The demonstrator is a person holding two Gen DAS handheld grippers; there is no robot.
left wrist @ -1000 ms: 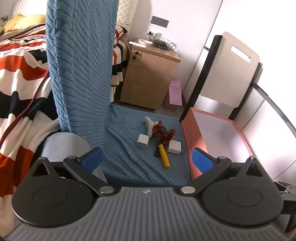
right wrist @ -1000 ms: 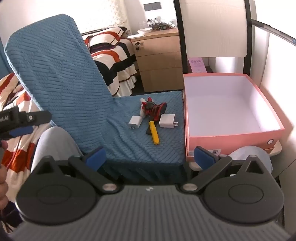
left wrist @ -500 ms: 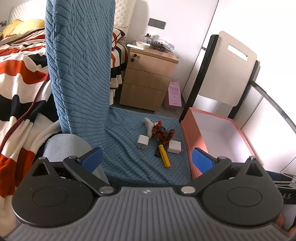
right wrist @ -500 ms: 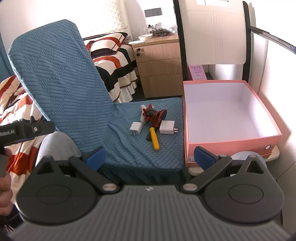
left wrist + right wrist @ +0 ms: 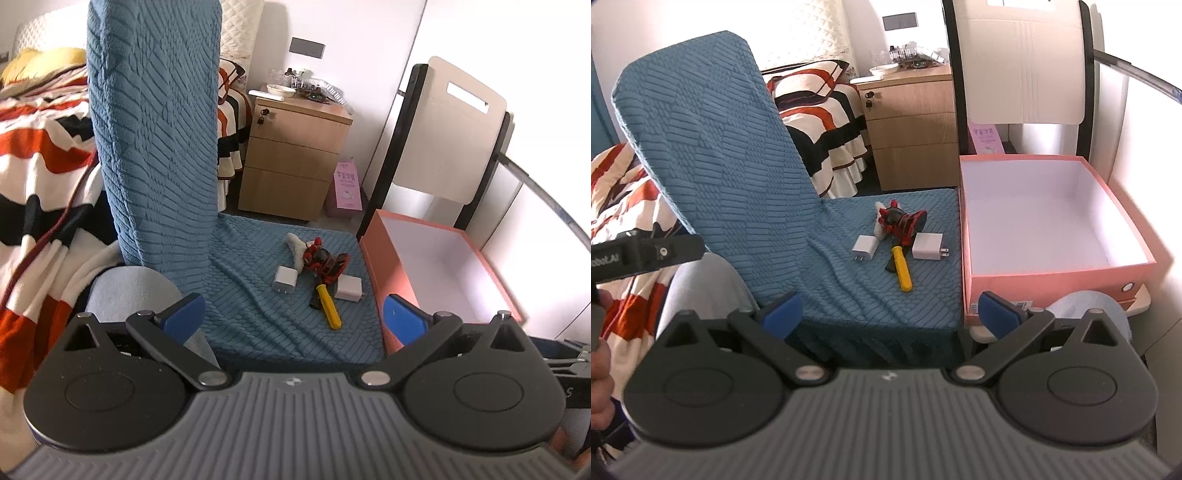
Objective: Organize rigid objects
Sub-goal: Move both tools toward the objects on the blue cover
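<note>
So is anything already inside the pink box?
No: in the right wrist view the pink box shows only its bare white floor, while the two chargers and the yellow-handled tool lie on the blue seat cover.

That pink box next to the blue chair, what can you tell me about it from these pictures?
The pink box is a shallow, open rectangular carton, seemingly cardboard: salmon-pink outside, plain white inside, with a small round eyelet near one front corner. It has no lid on and nothing in it. It sits level, beside the blue chair seat, on a pale surface whose edge shows underneath. Neither gripper touches it.
</note>
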